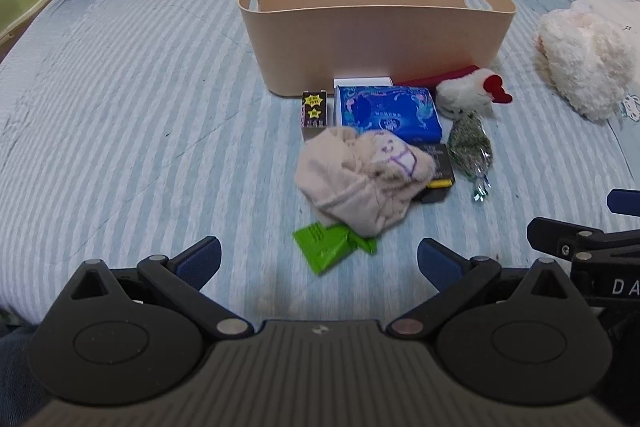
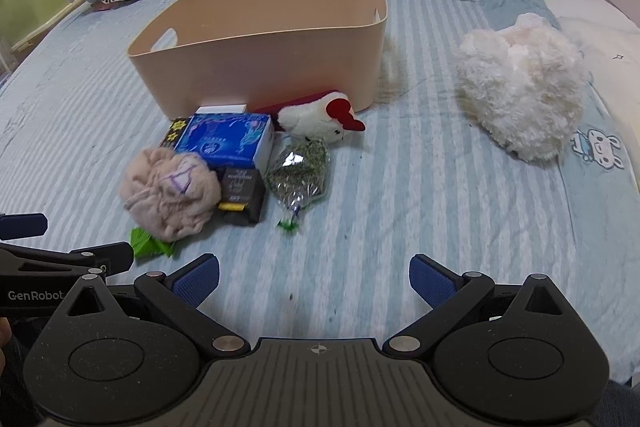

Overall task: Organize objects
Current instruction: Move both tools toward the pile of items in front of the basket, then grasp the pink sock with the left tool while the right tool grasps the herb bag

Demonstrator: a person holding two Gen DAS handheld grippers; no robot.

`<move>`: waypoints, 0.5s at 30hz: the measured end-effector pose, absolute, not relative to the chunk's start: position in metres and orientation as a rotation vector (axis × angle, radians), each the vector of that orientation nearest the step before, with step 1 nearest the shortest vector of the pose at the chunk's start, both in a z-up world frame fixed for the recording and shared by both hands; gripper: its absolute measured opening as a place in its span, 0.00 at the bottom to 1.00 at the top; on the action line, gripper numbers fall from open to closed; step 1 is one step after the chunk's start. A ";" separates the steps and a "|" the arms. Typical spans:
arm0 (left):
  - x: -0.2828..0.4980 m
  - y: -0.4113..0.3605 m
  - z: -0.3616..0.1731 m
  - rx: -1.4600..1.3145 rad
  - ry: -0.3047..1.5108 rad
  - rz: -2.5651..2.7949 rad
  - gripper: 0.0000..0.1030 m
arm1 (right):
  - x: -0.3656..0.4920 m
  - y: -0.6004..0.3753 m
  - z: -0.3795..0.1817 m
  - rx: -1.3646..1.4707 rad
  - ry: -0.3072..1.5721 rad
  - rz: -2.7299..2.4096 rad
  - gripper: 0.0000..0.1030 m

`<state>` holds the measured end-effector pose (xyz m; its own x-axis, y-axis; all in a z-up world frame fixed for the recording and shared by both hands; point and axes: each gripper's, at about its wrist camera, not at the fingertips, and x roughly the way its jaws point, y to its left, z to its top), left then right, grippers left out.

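Beige sock lies ahead of the left gripper's spread fingers.

Light: soft, even and fairly bright, lying flat over the striped bedsheet.
Shadows: a faint one is sitting under the left gripper; another is falling beside the beige bin.
Blur: slight smearing is softening both views.
Distortion: fisheye bending is curving stripes near edges; corners are darkening.

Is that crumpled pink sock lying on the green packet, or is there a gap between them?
Touching. In the left wrist view the pink sock overlaps the upper edge of the green packet, hiding part of it.
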<state>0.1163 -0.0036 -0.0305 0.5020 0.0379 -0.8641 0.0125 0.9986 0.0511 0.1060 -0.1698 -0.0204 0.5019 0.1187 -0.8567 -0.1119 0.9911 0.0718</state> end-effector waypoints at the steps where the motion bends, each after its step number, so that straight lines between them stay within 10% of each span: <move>1: 0.122 -0.003 -0.033 0.049 1.047 0.012 1.00 | 0.112 -0.169 -0.022 0.007 1.039 0.137 0.99; 15: 0.184 0.006 -0.068 -0.001 1.077 -0.019 0.88 | 0.178 -0.160 -0.071 0.021 1.102 0.130 0.79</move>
